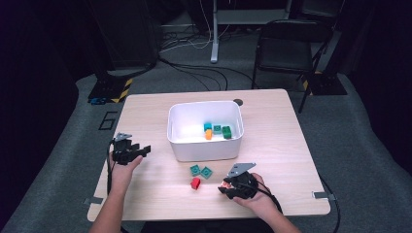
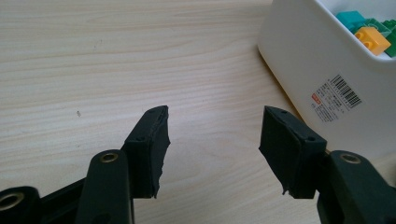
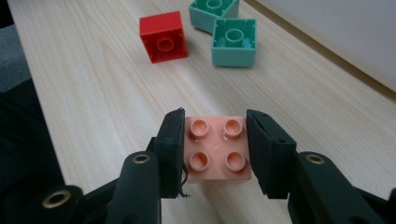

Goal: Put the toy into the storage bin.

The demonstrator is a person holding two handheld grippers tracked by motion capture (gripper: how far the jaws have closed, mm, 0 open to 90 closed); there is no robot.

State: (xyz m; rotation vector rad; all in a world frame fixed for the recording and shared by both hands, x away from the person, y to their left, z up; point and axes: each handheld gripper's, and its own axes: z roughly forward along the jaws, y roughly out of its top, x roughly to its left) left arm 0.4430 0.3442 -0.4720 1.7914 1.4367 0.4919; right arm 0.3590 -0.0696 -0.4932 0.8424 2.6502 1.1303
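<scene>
Right claw (image 3: 215, 149) has its pads pressed on the pink brick (image 3: 216, 148) low over the bench (image 1: 272, 145), left claw (image 2: 212, 140) waits wide and empty beside the white tub (image 1: 204, 145), so next comes a lift over the rim.

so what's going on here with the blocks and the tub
A person is sorting plastic building blocks at a wooden table. The right gripper is shut on a pink four-stud block. One red block and two teal blocks lie loose in front of the white plastic tub, which holds several. The left gripper waits open.
</scene>
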